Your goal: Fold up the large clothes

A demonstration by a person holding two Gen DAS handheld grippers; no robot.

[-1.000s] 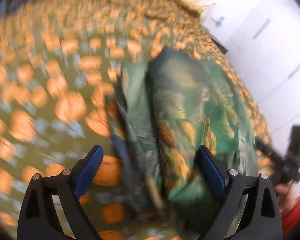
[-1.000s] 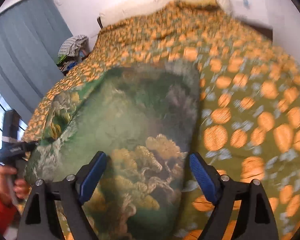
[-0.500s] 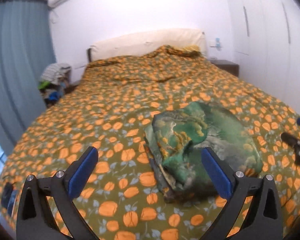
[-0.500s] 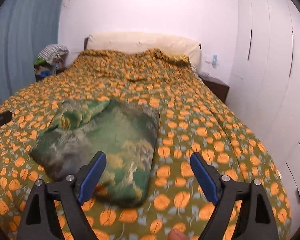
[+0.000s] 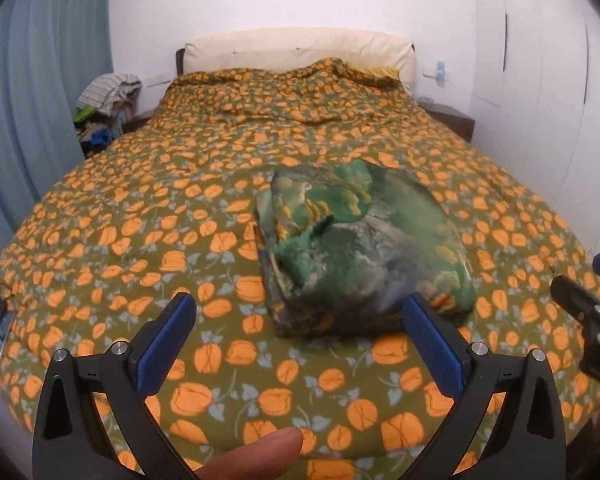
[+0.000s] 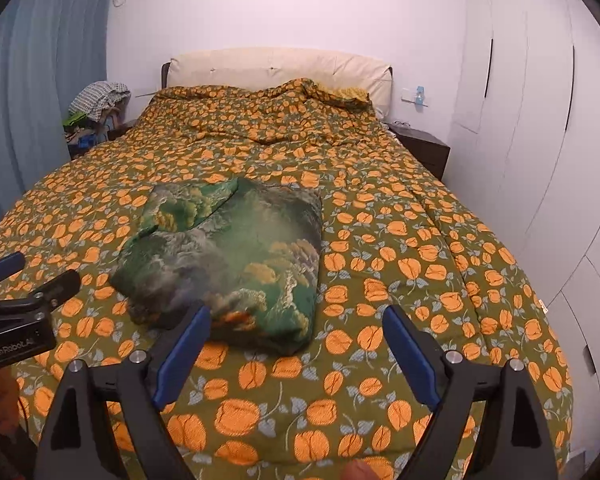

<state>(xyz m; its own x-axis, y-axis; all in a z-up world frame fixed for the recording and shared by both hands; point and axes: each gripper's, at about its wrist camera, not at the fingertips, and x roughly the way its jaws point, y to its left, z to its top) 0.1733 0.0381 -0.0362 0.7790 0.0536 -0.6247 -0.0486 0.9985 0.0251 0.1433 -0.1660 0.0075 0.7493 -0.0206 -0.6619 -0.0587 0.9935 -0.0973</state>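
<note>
The folded green garment (image 5: pixel 360 248) lies near the foot edge of the bed (image 5: pixel 148 184), both the left gripper (image 5: pixel 296 344) and right gripper (image 6: pixel 296 356) spread empty above it, so its loose upper flap could spring open if nudged.

The near blue pad (image 5: pixel 430 344) is covering a corner of the folded green garment (image 5: pixel 364 248) (its inner layers are staying hidden), and the frame's edge is cutting off a fingertip (image 5: pixel 260 456).
</note>
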